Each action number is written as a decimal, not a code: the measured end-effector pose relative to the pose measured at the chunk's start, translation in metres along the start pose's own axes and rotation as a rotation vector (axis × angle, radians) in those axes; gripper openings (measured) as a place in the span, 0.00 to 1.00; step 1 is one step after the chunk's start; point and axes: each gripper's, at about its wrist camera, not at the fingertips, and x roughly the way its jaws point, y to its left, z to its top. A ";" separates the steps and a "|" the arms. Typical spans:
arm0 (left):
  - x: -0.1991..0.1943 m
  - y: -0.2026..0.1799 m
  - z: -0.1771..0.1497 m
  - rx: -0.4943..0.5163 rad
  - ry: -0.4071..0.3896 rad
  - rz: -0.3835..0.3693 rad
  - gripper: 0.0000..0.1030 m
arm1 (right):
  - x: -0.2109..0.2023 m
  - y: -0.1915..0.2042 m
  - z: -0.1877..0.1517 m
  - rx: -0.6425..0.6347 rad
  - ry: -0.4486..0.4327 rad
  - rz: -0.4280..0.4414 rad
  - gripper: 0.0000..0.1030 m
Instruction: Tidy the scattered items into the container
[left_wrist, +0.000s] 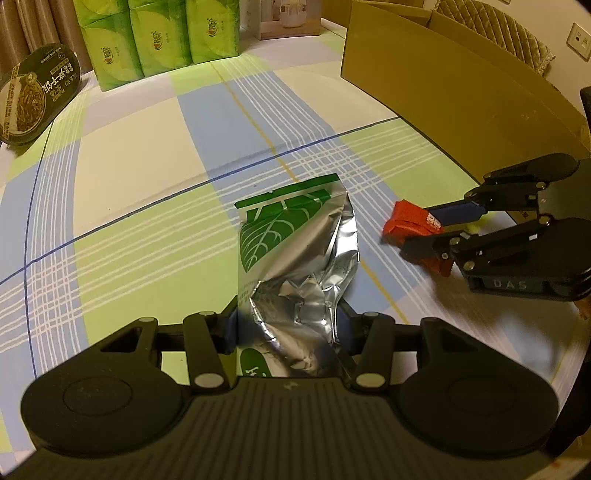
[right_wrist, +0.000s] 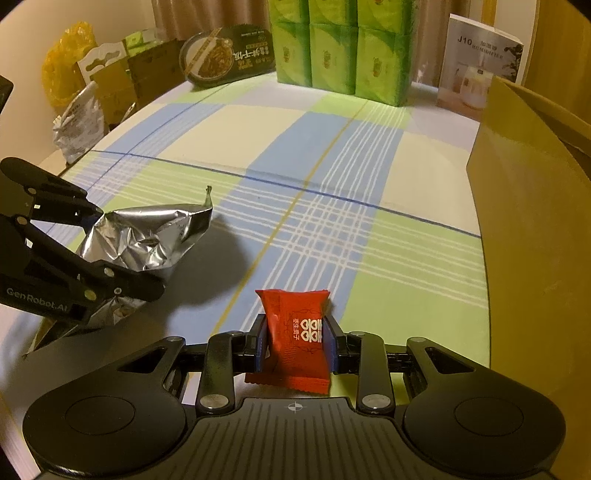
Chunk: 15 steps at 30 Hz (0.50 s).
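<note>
Over the plaid-covered counter (right_wrist: 332, 155), both grippers have something in their jaws. The left gripper (left_wrist: 286, 325) is clenched on a crumpled silver foil bag (left_wrist: 299, 258) with a green leaf print, pinching it around the lower middle so the green top edge sticks out forward past the fingertips. From the right wrist view the bag looks lifted, with a dark shadow on the cloth under it.

The right gripper (right_wrist: 295, 341) is grasping a small red candy packet (right_wrist: 295, 332) with white characters on it, squeezed between the two blue pads (right_wrist: 260, 349), its crimped ends poking out front and back. In the left wrist view the packet sits low over the cloth, just to the right of the foil bag, not touching it.

The cardboard box (left_wrist: 443, 85) stands on the right side of the counter, well apart from both items. At the far edge there's a stack of green tissue packs (right_wrist: 340, 48), a dark oval noodle bowl (right_wrist: 225, 55) leaning up, and a humidifier box (right_wrist: 476, 70).
</note>
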 end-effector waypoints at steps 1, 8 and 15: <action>0.000 0.000 0.000 -0.002 -0.001 0.000 0.43 | 0.000 0.000 0.000 0.000 0.000 -0.002 0.27; -0.002 0.001 0.001 -0.003 -0.003 0.011 0.43 | -0.006 -0.001 0.003 0.010 -0.027 0.003 0.27; -0.007 -0.010 0.001 0.001 -0.012 0.006 0.43 | -0.017 0.002 0.001 0.010 -0.048 -0.002 0.27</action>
